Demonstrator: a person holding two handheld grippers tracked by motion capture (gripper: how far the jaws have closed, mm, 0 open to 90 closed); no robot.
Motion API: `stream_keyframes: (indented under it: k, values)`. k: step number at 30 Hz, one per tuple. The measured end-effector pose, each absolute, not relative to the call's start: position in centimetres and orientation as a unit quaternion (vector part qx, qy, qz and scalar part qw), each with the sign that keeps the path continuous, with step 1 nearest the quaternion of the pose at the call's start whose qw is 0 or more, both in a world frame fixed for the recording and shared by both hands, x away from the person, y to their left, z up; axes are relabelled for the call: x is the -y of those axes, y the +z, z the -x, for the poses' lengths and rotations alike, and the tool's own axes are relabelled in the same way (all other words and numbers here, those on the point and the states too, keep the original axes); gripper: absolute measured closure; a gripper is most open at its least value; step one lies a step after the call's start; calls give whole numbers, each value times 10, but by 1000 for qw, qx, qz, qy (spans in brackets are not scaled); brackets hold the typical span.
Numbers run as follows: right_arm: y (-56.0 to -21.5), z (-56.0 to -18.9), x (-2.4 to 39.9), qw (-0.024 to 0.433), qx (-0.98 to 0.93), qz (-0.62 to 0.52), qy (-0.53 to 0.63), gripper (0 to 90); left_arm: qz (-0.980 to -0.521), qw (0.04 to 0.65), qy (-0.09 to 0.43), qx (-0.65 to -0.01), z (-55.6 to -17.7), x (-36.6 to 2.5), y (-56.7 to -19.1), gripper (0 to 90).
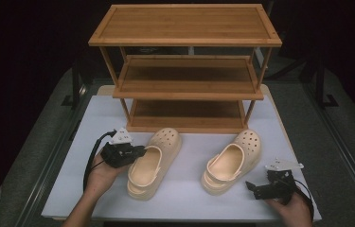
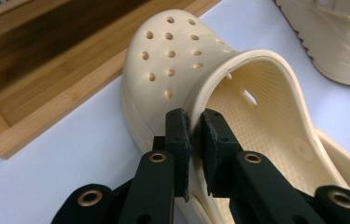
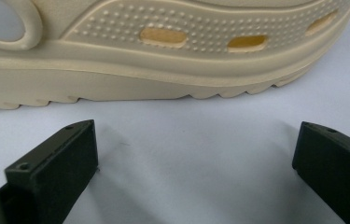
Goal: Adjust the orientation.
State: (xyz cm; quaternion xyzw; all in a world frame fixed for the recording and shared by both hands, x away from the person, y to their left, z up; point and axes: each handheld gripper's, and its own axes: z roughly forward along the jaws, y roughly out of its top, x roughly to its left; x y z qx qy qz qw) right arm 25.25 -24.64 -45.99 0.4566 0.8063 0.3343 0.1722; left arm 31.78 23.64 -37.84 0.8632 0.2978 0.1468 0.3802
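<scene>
Jaws of left gripper (image 2: 192, 140) pinched on side rim of left clog (image 1: 155, 161), one pad inside, one outside. Clog flat on white table (image 1: 71, 189), toe toward bamboo rack (image 1: 187, 71). Right gripper (image 3: 196, 154) jaws wide, nothing between, just beside right clog (image 1: 232, 161), not touching.

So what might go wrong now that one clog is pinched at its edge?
The left gripper grips only the thin rim of the left clog, so the soft shoe could slip out or swing when lifted. The wooden rack stands close behind it, so the toe may bump a shelf. The right gripper is open beside the right clog, which it could nudge.
</scene>
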Motion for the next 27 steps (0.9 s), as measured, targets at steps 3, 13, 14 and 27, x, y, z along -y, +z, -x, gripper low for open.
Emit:
stream_keyframes:
  k: [3,13,14,27]
  values:
    - [-460,-252,246,172,-806,-457,334,0,-861,380,158,-299,-317,-240,-376,828]
    - [-460,-252,246,172,-806,-457,334,0,-845,381,186,-325,-321,-265,-372,838]
    - [-460,-252,246,172,-806,-457,334,0,-845,379,187,-327,-321,-266,-372,838]
    - [-460,-252,246,172,-806,-456,334,0,-855,372,170,-318,-321,-270,-379,819]
